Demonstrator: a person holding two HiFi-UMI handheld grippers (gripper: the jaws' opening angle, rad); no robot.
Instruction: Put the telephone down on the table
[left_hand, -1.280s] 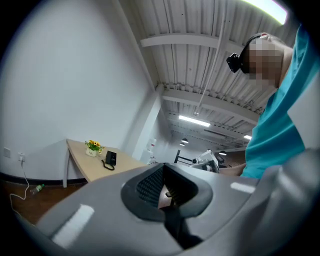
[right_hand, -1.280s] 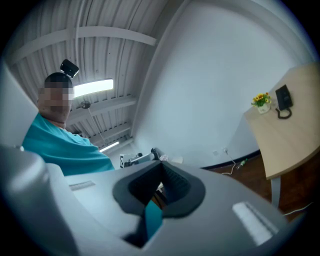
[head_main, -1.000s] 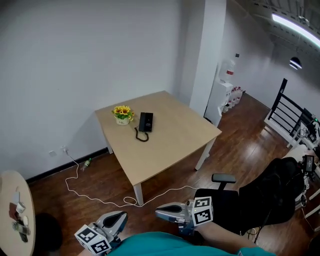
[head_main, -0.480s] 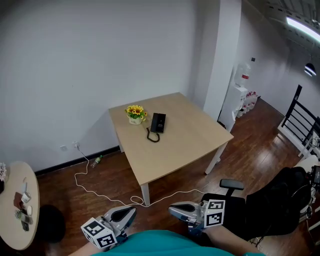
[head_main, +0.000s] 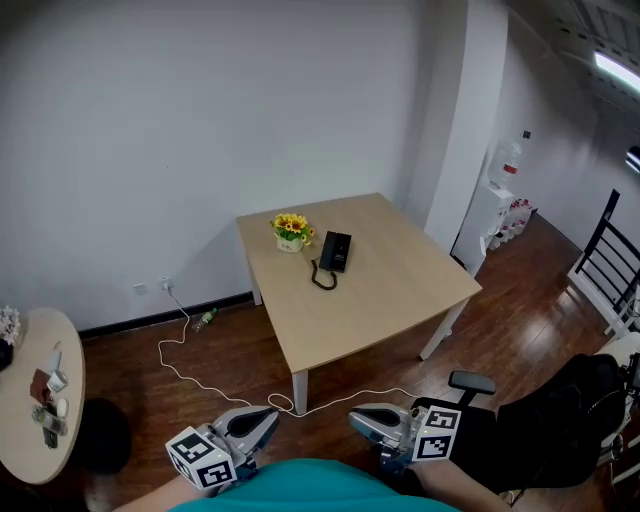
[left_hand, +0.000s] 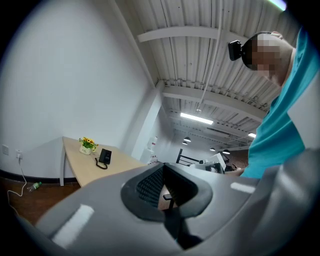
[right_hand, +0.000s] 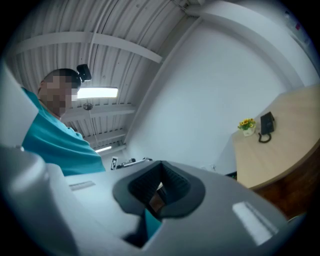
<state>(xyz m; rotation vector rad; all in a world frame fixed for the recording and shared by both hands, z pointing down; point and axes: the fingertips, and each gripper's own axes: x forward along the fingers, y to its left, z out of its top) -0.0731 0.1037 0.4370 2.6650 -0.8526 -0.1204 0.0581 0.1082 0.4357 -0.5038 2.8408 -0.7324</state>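
A black telephone (head_main: 335, 251) lies on the far half of a light wooden table (head_main: 390, 290), its curled cord (head_main: 322, 279) trailing toward me. It also shows small in the left gripper view, as the telephone (left_hand: 105, 156), and in the right gripper view, as the telephone (right_hand: 267, 122). My left gripper (head_main: 262, 422) and right gripper (head_main: 358, 415) hang low at the bottom of the head view, well short of the table. Both are shut with nothing between the jaws. The left gripper (left_hand: 164, 167) and right gripper (right_hand: 160, 166) point roughly level.
A pot of sunflowers (head_main: 292, 228) stands beside the telephone. A white cable (head_main: 200, 375) runs over the wooden floor to the table leg. A round side table (head_main: 40, 400) with small items is at left, a black office chair (head_main: 545, 410) at right, a white pillar (head_main: 470, 130) behind.
The head view has swung left, so the table now sits further right in the frame. Both grippers have drifted slightly up and right, still shut and empty.
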